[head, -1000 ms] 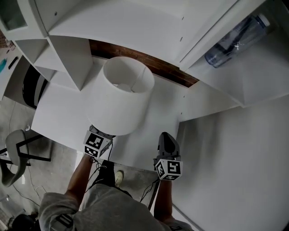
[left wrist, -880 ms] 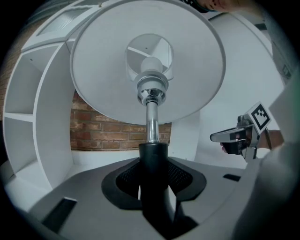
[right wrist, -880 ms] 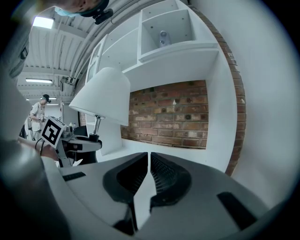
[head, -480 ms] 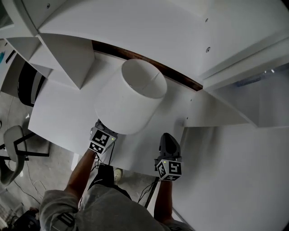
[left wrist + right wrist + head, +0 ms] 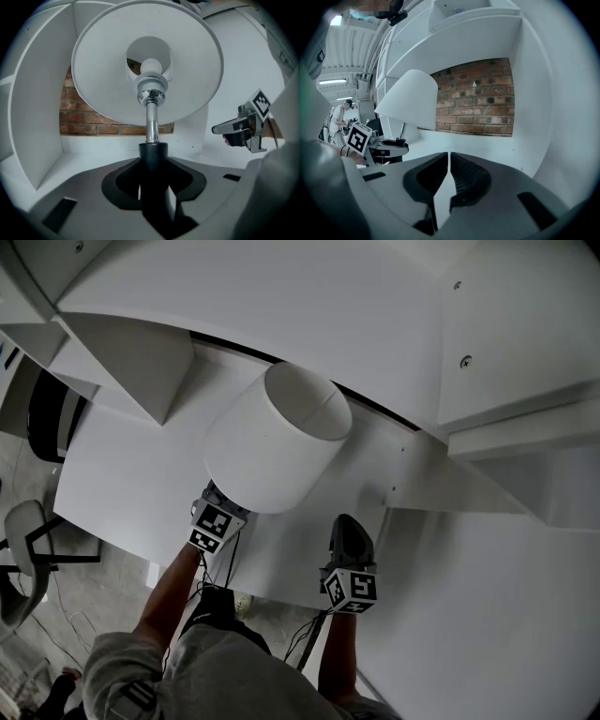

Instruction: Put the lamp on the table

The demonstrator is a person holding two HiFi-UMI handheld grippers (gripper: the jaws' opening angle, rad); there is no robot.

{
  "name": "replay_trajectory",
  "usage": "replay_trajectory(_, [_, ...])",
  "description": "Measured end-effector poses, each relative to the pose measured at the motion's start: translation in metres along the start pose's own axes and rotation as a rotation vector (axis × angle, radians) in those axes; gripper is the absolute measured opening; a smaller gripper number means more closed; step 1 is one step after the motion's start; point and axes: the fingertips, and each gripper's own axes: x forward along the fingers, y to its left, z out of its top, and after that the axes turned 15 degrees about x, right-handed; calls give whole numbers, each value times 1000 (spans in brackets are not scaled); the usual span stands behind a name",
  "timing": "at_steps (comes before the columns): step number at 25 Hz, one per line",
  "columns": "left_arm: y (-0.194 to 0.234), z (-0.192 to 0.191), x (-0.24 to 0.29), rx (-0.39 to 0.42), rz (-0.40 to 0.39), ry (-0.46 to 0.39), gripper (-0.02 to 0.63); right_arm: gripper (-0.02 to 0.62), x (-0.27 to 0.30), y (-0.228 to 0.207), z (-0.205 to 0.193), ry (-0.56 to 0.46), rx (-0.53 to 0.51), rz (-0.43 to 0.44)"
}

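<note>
Above the white table point(image 5: 112, 474), my left gripper point(image 5: 153, 180) clamps the lamp point(image 5: 147, 61) by its black stem — carrying step, I judge; next, lower it upright, then release. Beside it my right gripper point(image 5: 449, 180) is clenched on nothing.

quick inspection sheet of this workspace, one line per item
surface: white table under shelves
job's things: lamp, tilted over the table, its black stem in the left tool
clutter: nothing seen
tools: left tool shut on the lamp; right tool shut, empty
cables: dark cables hang below the table edge
surroundings: white shelves, brick wall, chair
</note>
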Motion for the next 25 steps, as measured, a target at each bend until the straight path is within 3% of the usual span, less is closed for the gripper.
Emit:
replay_trajectory(14, [6, -20, 9, 11, 17, -2, 140, 35, 9, -6, -16, 47, 1, -2])
replay_trajectory(25, [6, -20, 3, -10, 37, -30, 140, 35, 15, 16, -22, 70, -25, 47])
